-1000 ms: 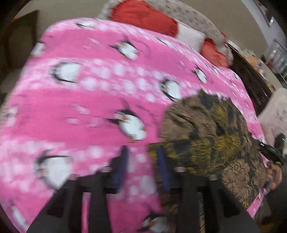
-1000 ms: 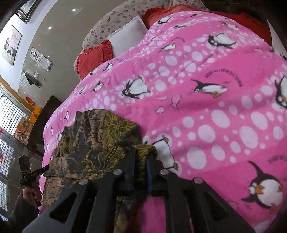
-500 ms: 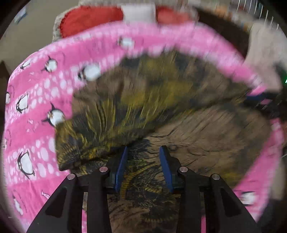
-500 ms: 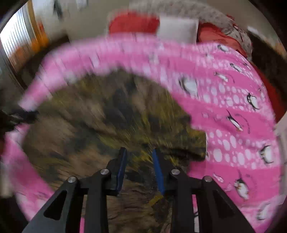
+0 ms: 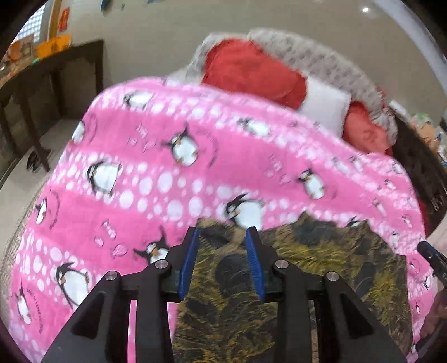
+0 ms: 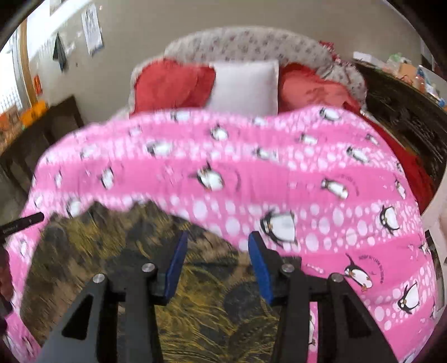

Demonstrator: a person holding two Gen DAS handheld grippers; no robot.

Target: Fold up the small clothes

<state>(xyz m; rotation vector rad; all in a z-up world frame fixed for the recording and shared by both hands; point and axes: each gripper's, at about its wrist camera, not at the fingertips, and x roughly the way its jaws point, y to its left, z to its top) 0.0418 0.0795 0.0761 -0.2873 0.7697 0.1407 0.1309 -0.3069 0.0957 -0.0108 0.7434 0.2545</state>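
lying flat on a pink penguin blanket point(image 5: 145, 201) is a brown and yellow patterned garment point(image 5: 229, 315). above it, the left gripper point(image 5: 222, 240) hangs open and empty, jaws just narrowing. the right gripper point(image 6: 216, 243) has just been opening, nothing between its jaws. red pillows point(image 6: 173, 83) sit beyond.

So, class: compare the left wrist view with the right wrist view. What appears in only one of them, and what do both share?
Only the left wrist view shows the dark table's legs and a ceiling light. Only the right wrist view shows the paper sheet pinned to the wall. Both share the pink penguin blanket, the olive patterned cloth, the red pillows and white cushion; each shows its own open claw, left, right.
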